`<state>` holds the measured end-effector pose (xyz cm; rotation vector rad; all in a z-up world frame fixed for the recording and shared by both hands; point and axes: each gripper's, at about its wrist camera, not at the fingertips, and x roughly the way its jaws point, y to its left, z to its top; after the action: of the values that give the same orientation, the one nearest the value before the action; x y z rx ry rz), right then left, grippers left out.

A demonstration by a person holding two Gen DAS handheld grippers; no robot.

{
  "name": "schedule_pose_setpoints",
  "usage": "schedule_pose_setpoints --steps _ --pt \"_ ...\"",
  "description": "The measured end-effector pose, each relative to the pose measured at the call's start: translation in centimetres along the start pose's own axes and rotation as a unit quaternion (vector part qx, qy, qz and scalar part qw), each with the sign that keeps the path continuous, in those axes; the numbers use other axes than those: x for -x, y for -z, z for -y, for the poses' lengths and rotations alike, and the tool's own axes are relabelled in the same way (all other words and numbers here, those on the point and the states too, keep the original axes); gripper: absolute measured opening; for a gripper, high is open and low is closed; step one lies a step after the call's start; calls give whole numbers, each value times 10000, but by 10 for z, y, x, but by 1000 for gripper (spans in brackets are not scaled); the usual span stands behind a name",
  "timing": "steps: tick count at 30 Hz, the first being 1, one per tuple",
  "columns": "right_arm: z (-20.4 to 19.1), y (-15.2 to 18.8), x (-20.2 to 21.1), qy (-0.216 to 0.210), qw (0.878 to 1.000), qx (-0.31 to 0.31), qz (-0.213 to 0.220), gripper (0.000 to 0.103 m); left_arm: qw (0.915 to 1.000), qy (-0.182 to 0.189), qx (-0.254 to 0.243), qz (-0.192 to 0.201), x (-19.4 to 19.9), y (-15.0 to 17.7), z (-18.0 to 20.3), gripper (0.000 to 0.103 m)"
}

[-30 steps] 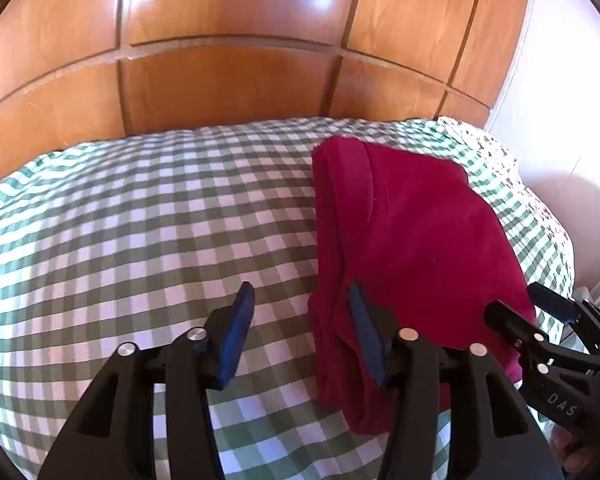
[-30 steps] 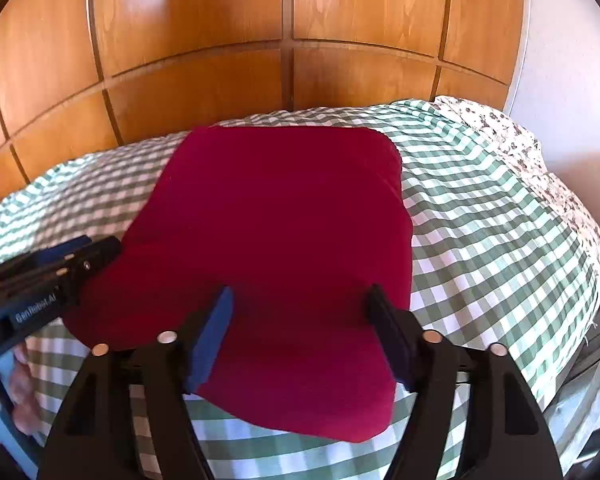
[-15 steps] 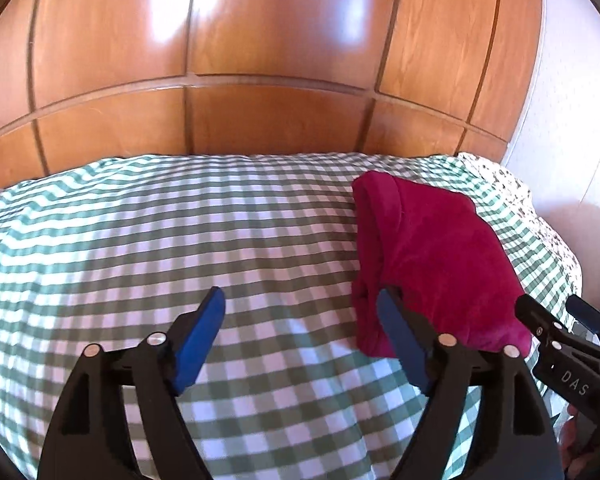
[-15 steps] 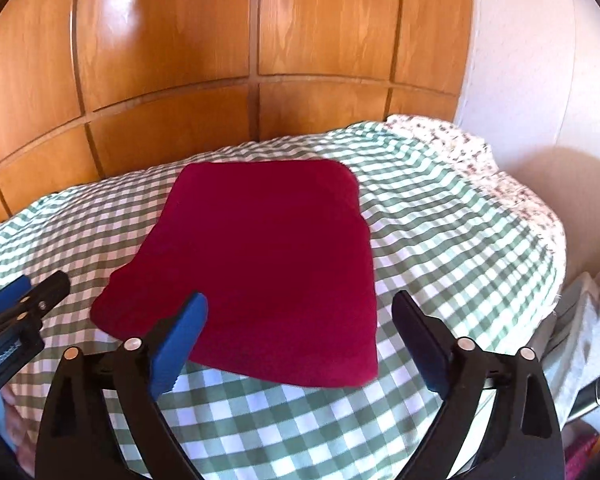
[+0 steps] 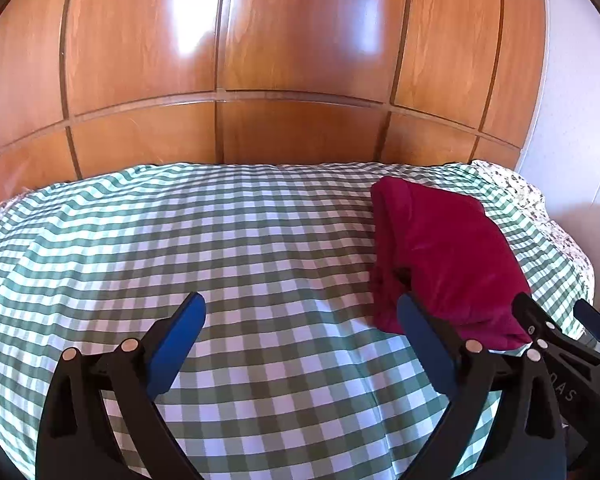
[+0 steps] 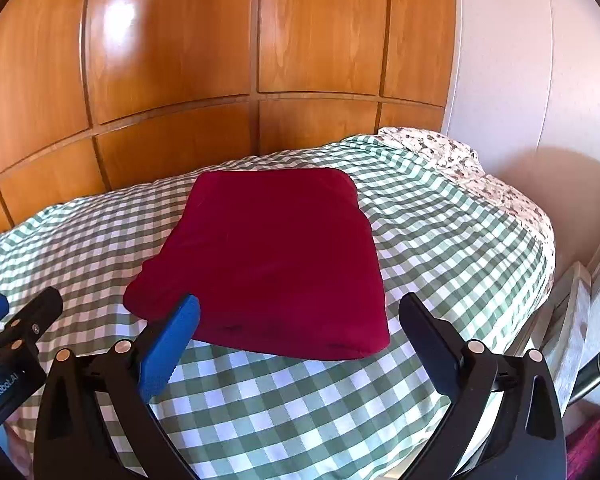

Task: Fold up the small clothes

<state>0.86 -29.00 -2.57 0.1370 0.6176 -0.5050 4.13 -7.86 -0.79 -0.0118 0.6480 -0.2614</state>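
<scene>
1. Both grippers have pulled back from the garment since a second ago; their jaws, then narrower and at the cloth, now stand apart and are opening further.
2. Left wrist view: left gripper [image 5: 300,320] hovers over the checked bedspread [image 5: 180,248], jaws wide, nothing between them. Folded red garment [image 5: 440,252] lies on the bed to the right, just past the right blue pad [image 5: 416,332]; whether they touch, cannot tell. Right gripper [image 5: 556,320] shows at the right edge.
3. Right wrist view: right gripper [image 6: 300,320] open above the near edge of the garment [image 6: 276,256], pads not pressing it. Garment lies flat, folded, on the bedspread [image 6: 440,240] before the wooden headboard [image 6: 172,80]. Left gripper [image 6: 20,312] sits at the left edge.
</scene>
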Motion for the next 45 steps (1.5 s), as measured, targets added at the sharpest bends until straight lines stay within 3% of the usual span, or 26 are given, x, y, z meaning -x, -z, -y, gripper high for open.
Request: schedule_pose_setpoints --steps 10,45 --pt "10 6 -4 62 9998 -192 -67 99 9998 -191 -68 44 2 1 5 100" --pt "2 12 -8 15 9999 -106 -99 99 9994 -322 -132 90 11 3 6 100"
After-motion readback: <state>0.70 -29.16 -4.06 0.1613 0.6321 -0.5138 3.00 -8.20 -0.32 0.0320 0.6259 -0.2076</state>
